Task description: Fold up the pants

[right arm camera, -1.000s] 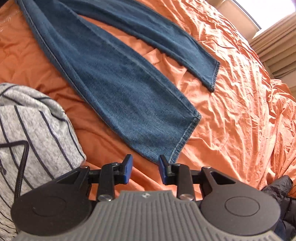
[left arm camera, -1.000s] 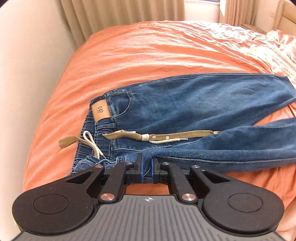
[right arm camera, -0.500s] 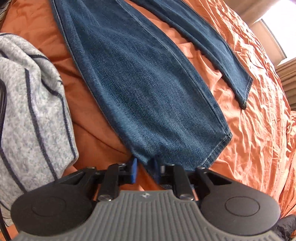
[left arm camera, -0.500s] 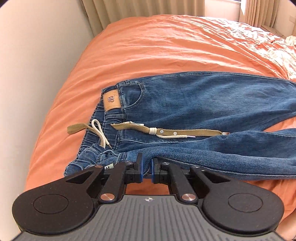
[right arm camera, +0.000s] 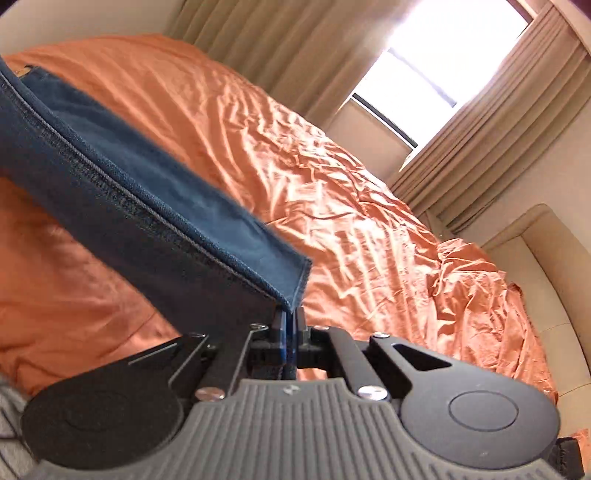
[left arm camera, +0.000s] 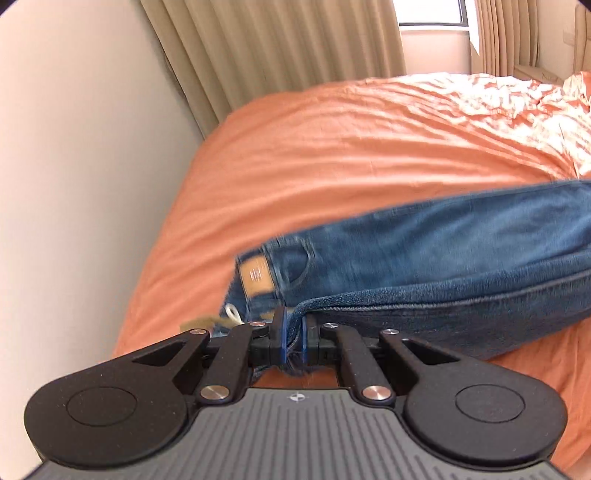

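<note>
Far side of the orange bed point(left arm camera: 369, 147) is bare sheet, open for a pass twd the curtains point(left arm camera: 280, 48). Left edge blocked by a wall point(left arm camera: 74, 184) right against the mattress. Lifted jeans point(left arm camera: 443, 258) span the near strip between both grippers. Right wrist view: headboard point(right arm camera: 546, 266) bounds the right side, striped grey fabric point(right arm camera: 11, 417) at lower-left corner.

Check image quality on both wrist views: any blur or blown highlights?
Left wrist: jeans motion-blurred, leather patch unreadable, window bright. Right wrist: window blown out, glare across the orange bedsheet, raised pant leg soft-edged.
</note>
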{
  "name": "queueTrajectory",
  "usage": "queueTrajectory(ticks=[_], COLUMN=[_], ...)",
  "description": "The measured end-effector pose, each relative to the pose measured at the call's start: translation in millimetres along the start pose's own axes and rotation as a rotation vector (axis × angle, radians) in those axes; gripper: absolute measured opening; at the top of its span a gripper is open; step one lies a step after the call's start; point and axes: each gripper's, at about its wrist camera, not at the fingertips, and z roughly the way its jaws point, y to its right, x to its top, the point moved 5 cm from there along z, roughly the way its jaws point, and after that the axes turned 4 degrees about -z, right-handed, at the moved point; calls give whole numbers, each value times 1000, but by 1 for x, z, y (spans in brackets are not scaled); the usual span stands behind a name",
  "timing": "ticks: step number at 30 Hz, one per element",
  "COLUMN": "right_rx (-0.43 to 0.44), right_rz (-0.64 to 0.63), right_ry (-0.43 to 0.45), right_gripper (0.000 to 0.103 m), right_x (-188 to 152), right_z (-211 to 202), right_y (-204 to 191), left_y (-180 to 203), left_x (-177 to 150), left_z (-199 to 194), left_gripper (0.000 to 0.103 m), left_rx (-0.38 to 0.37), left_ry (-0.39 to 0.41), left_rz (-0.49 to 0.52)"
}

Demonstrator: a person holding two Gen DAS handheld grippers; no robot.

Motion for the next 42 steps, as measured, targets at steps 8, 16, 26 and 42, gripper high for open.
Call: queueTrajectory(ticks=[8, 16, 26, 42], right_rx=[-30, 3, 58, 16], right_rz=[45, 34, -59, -105], right_ry=[-122, -242, -378, -338], right_gripper=[0, 0, 0, 0], right_x=[63, 93, 92, 97], right_z=[106, 249, 389, 380], right_y=[23, 6, -42, -37], left_y=[21, 52, 78, 70], left_x=[69, 106, 98, 98], left_z=[50, 165, 304, 274], left_gripper=[7, 7, 7, 7], left_rx=[38, 105, 97, 145], left_ry=[14, -60, -238, -63], left_rz=[64, 174, 263, 189])
